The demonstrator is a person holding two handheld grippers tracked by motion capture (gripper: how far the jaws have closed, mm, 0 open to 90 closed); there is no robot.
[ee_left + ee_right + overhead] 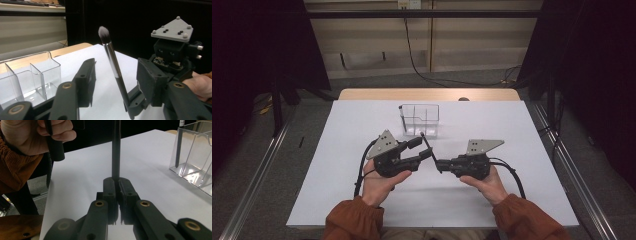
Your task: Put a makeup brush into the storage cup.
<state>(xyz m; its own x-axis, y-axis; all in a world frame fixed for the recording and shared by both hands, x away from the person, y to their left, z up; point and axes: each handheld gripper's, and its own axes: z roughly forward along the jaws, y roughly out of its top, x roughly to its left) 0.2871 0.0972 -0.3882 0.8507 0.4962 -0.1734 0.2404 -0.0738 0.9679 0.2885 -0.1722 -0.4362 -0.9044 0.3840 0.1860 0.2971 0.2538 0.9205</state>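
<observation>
A makeup brush (pixel 428 142) with a black handle, silver ferrule and dark bristles (pixel 103 32) stands tilted above the white table. My right gripper (pixel 439 165) is shut on the lower end of its handle (pixel 116 150), its jaws pressed together around it (pixel 117 182). My left gripper (pixel 422 149) comes in from the left with its jaws on either side of the brush (pixel 113 62), a gap showing on both sides, so it is open (pixel 117 70). In the left gripper view the right gripper (pixel 132 106) shows with its grey plate on top.
A clear plastic organizer (pixel 419 120) with several compartments stands just behind the grippers (pixel 37 75) (pixel 197 152). A thin dark stick (pixel 178 147) leans in one of its compartments. The white table (pixel 362 200) spreads around; both hands and orange sleeves come in from the front edge.
</observation>
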